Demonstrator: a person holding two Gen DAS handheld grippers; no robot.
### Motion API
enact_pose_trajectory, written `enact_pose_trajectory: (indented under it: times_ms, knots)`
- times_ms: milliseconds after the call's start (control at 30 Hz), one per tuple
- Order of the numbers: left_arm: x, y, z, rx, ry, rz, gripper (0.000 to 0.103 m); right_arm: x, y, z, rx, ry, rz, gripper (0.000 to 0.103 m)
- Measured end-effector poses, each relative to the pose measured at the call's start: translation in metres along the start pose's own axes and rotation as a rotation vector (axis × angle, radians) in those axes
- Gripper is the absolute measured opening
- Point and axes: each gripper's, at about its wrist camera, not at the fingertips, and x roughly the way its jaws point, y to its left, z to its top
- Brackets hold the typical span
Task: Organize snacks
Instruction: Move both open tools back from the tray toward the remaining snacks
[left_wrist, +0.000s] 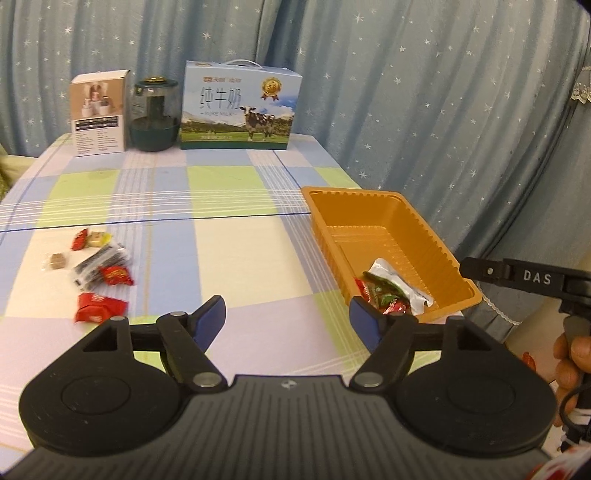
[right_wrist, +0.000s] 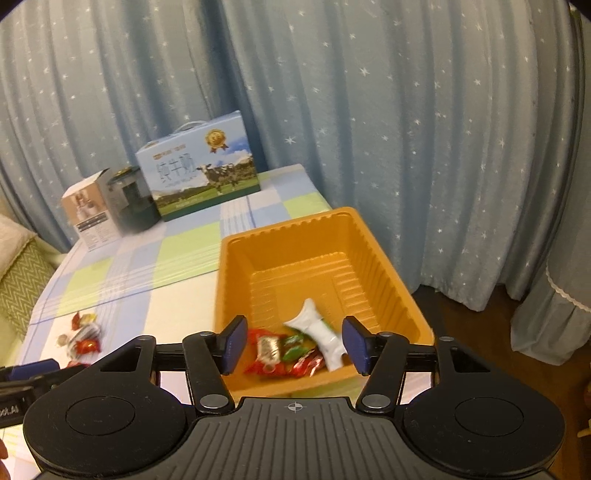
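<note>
An orange plastic tray (left_wrist: 384, 210) stands at the table's right edge and holds several wrapped snacks (left_wrist: 395, 291), red, green and white. It also shows in the right wrist view (right_wrist: 295, 236) with the snacks (right_wrist: 295, 350) at its near end. Several loose snacks (left_wrist: 99, 273), red and brown wrapped, lie on the tablecloth to the left. My left gripper (left_wrist: 288, 317) is open and empty above the table between the loose snacks and the tray. My right gripper (right_wrist: 293, 345) is open and empty over the tray's near end; its body shows at the right of the left wrist view (left_wrist: 524, 277).
A milk carton box (left_wrist: 238, 107), a dark green jar (left_wrist: 153, 114) and a small white box (left_wrist: 99, 114) stand along the table's far edge. A checked tablecloth (left_wrist: 221, 236) covers the table. Starry blue curtains hang behind. The tray sits close to the table's right edge.
</note>
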Motion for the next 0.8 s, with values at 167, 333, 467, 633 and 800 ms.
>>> enact_pose_trajectory:
  times_ms: [167, 333, 467, 633, 800]
  knots:
    - [-0.025, 0.011, -0.006, -0.014, -0.006, 0.035, 0.080, -0.021, 0.026, -0.013, -0.025, -0.016, 0.034, 0.067]
    - [-0.049, 0.027, -0.012, -0.033, -0.023, 0.072, 0.081, -0.032, 0.052, -0.024, -0.058, -0.012, 0.066, 0.072]
    - [-0.064, 0.040, -0.017, -0.046, -0.035, 0.102, 0.083, -0.033, 0.071, -0.031, -0.083, -0.003, 0.090, 0.073]
    - [-0.077, 0.059, -0.023, -0.064, -0.048, 0.150, 0.088, -0.032, 0.096, -0.035, -0.120, -0.003, 0.122, 0.073]
    - [-0.086, 0.078, -0.028, -0.096, -0.053, 0.203, 0.088, -0.029, 0.116, -0.039, -0.158, 0.006, 0.149, 0.073]
